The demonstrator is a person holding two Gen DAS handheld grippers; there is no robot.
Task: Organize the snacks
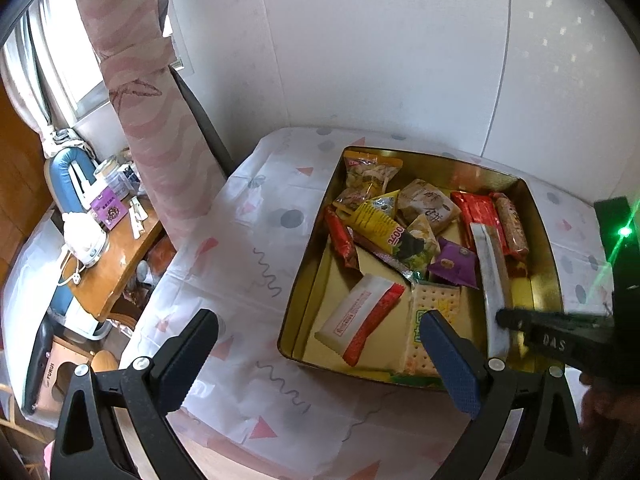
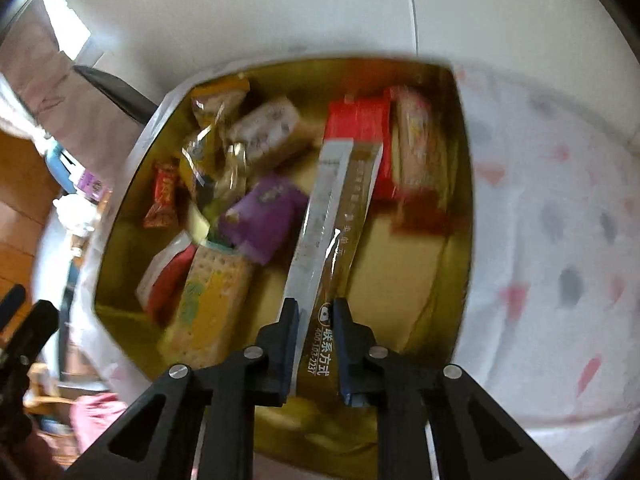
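The right wrist view is smeared by motion blur, and wrapper print can barely be read. Left of the gold tin (image 1: 304,280), the left gripper (image 1: 320,344) is held with fingers spread wide — nothing is gripped, one pad (image 1: 448,364) reaching over the tin's near edge. Inside the tin, snacks are heaped toward its far side. Over the tin's right half, a long sachet (image 2: 332,216) is pinched at its near end by the right gripper (image 2: 316,328) — fingers pressed against it.

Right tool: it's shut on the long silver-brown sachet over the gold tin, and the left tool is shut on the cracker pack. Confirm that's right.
Not quite. The left tool is open and holds nothing, as the left wrist view shows. The rest stands: the right tool is shut on the long silver-brown sachet over the gold tin.
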